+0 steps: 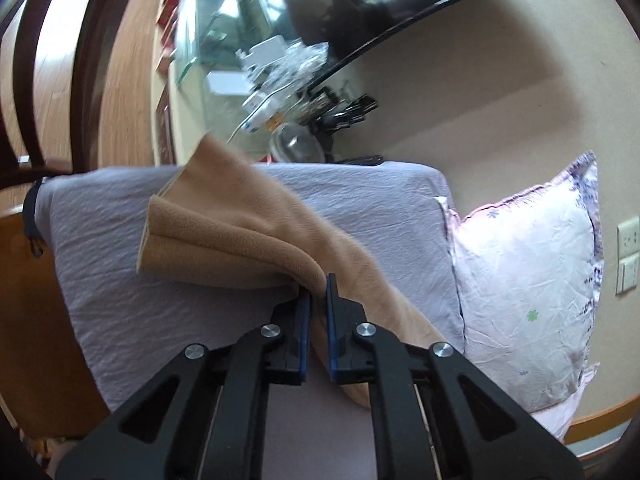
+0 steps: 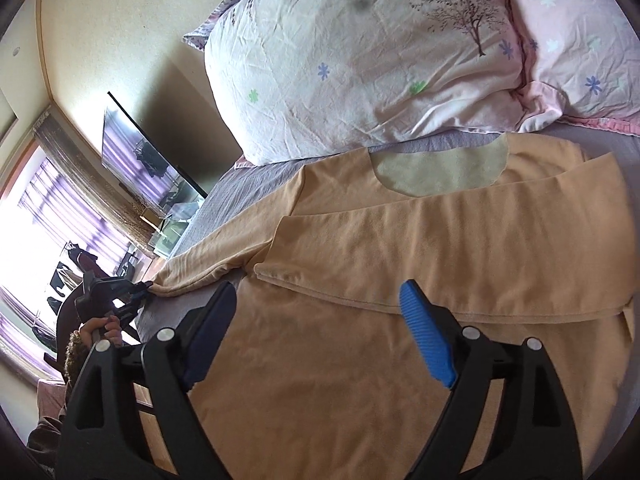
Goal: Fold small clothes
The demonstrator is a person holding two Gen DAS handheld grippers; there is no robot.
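Observation:
A tan long-sleeved top (image 2: pixel 360 360) lies flat on the grey bed sheet (image 2: pixel 212 204), neckline toward the pillows, with its right sleeve (image 2: pixel 460 248) folded across the chest. My right gripper (image 2: pixel 320 300) hovers open and empty just above the top's body. My left gripper (image 1: pixel 318 286) is shut on the cuff of the left sleeve (image 1: pixel 240 232) and holds it stretched out and lifted off the sheet (image 1: pixel 120 280). The left gripper also shows in the right wrist view (image 2: pixel 140 286), gripping the sleeve end at the bed's edge.
Two floral pillows (image 2: pixel 360 60) lie against the head of the bed, right behind the top's neckline; one shows in the left wrist view (image 1: pixel 528 288). A wall television (image 2: pixel 148 152), a glass stand (image 1: pixel 224 40) with clutter and a dark chair (image 1: pixel 40 80) stand beyond the bed.

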